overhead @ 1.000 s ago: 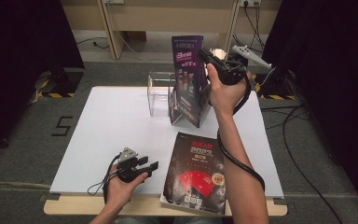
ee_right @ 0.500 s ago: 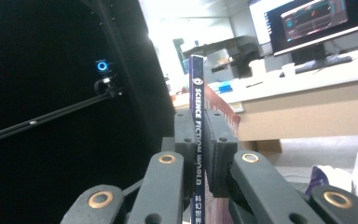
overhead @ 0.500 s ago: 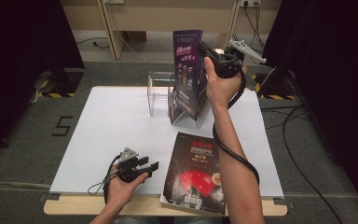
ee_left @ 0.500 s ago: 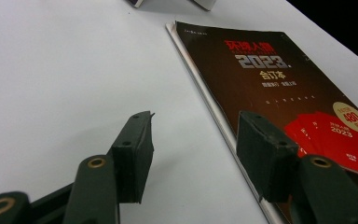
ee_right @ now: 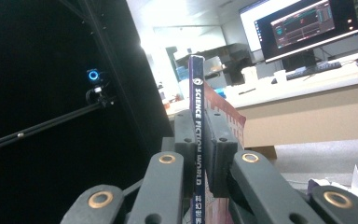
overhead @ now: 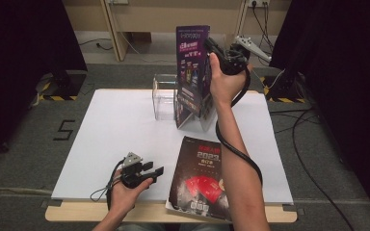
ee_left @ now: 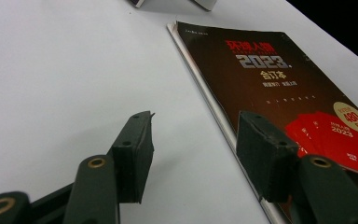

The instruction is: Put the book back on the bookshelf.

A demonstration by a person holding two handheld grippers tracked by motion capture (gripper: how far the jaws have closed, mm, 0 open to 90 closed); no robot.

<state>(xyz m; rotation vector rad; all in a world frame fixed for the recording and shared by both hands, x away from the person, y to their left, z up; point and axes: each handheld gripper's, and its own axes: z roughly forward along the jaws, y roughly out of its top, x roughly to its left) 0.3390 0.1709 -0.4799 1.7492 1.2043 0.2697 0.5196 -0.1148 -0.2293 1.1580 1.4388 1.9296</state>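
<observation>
Right claw (overhead: 211, 47) clamped on the spine edge of a purple magazine (overhead: 191, 67), jaws pinching it from both sides as seen in the right gripper view, where the spine (ee_right: 197, 140) reads "SCIENCE FICTION WORLD". Magazine held upright above the far middle of the white worktop (overhead: 106, 134), lower edge down by the clear acrylic holder (overhead: 166, 96), just beside another purple magazine (overhead: 195, 113) leaning in it; cannot tell whether the held one's bottom already rests inside a slot or hangs just over it. Left claw (overhead: 155, 169) resting low near the front edge of the worktop, jaws apart with nothing between them, seen in the left gripper view as two black pads (ee_left: 133, 154) spread over bare white surface. Dark-covered 2023 magazine (overhead: 200, 175) lying flat on the worktop just right of the left claw, untouched. Judged from this: filing of magazines into the holder looks partly done, one apparently in place, one in hand about to be seated or just lifted, and the dark one waiting. Likely left: settling the purple magazine fully, releasing, then fetching the flat one.
</observation>
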